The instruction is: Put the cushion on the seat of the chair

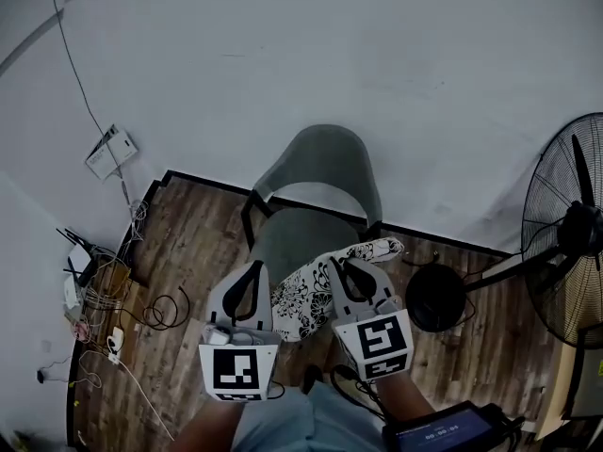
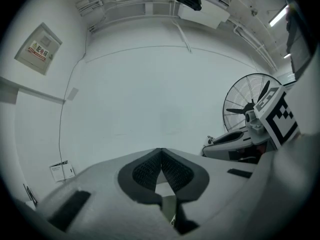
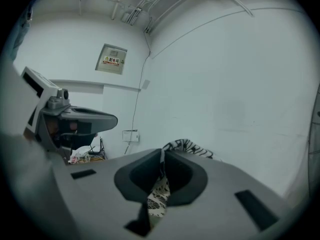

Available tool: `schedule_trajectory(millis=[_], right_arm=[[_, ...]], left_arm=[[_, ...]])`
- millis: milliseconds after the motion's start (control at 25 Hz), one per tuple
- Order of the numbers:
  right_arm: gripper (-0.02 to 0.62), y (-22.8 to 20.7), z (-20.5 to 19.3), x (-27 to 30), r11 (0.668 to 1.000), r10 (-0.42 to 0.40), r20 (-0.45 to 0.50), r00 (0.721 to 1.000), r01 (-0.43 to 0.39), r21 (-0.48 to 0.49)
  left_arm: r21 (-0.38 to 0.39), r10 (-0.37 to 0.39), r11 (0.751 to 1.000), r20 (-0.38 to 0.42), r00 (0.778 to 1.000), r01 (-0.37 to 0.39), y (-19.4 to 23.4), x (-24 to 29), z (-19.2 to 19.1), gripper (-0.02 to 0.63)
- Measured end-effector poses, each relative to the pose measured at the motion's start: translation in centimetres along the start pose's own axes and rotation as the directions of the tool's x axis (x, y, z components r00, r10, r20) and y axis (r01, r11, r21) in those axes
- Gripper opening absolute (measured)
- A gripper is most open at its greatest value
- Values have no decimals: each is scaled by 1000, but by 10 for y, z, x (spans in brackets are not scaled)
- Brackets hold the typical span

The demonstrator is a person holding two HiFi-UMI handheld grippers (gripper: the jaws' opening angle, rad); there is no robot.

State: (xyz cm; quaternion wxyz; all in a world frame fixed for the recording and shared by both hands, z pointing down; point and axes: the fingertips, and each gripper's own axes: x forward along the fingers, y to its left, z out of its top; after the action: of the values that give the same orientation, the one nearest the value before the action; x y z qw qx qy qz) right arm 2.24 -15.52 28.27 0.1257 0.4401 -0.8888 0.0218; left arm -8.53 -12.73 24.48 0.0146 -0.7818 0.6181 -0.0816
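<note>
A grey-green chair (image 1: 322, 172) stands against the white wall, its seat (image 1: 287, 238) facing me. Just in front of and above the seat's near edge hangs a white cushion with a black floral print (image 1: 311, 295), carried between both grippers. My left gripper (image 1: 252, 271) is at the cushion's left edge, and in the left gripper view its jaws (image 2: 161, 151) meet at the tips with pale fabric behind them. My right gripper (image 1: 339, 267) holds the right edge. In the right gripper view the printed cloth (image 3: 159, 194) is pinched between the shut jaws, with more of the cushion (image 3: 189, 146) showing beyond.
A standing fan (image 1: 570, 229) is at the right, its round black base (image 1: 435, 298) on the wood floor beside the chair. Cables and a router (image 1: 89, 295) clutter the left floor by the wall. A small screen (image 1: 443, 431) sits at the bottom right.
</note>
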Motion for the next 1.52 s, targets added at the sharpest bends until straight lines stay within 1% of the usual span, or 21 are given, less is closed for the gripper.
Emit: schedule_trajectory(millis=[240,440,560,800,1040,1120,1200,1320,1400,1520], right_arm=[[15,-8,2,47,1000,-30,-36,999,30,3],[15,-21,-6,95,997,-73,-90,993,74,5],[15,-27,-12,131,996,-84,-131,988,86,14],[15,-37,-22,202,996,-89,-194,977,92,8],[15,-42,-23,286,997,-69,-211,975,71,0],[15,-40,-21,304,998,-67,-216,974,68,-3],[15,-39,-26,309,997,-73,-228,971,75,1],[17,-37,-55,311,995,-81,-274,958,93,31],[17,-33,-90,319,992,-78,-321,944,107,72],[18,-33,-152,325,981,-80,-401,912,143,129]], left_arm=[[5,-48,999,-13,999,49,34,49,-12,9],[-41,-89,995,-39,995,88,66,94,-23,9],[-62,-105,993,-49,993,102,89,119,-29,9],[-105,-102,990,-94,990,92,141,158,-50,9],[-132,-88,989,-159,983,67,190,196,-82,9],[-138,-80,989,-171,982,57,205,202,-89,9],[-143,-78,988,-175,981,53,212,203,-92,9],[-162,-85,985,-189,978,55,215,205,-105,9],[-178,-106,982,-220,970,66,217,210,-121,9],[-185,-153,977,-262,953,106,212,218,-145,9]])
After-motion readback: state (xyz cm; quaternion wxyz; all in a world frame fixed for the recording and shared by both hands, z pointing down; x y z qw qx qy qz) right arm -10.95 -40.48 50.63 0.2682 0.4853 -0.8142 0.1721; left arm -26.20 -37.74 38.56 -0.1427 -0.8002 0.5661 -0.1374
